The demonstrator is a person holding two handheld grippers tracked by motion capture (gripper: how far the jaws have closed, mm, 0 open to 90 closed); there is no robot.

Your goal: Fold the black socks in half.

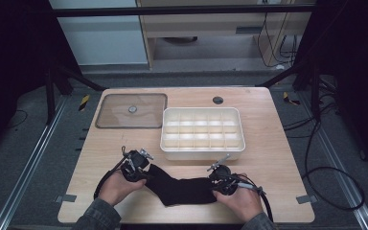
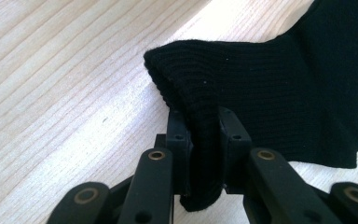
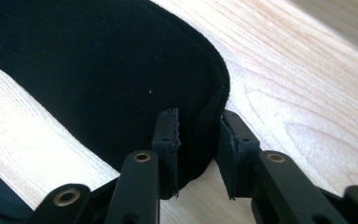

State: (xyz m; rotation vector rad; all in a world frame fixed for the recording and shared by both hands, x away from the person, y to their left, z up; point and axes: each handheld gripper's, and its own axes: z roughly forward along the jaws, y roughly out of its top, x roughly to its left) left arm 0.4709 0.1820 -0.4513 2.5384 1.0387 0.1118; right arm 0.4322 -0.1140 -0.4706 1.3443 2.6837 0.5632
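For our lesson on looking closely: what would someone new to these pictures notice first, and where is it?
A black sock lies stretched along the near edge of the wooden table, its ribbed cuff pinched in the left claw and its rounded toe between the jaws of the right claw. Behind it sits a white divided tray, with a clear lid to its left.
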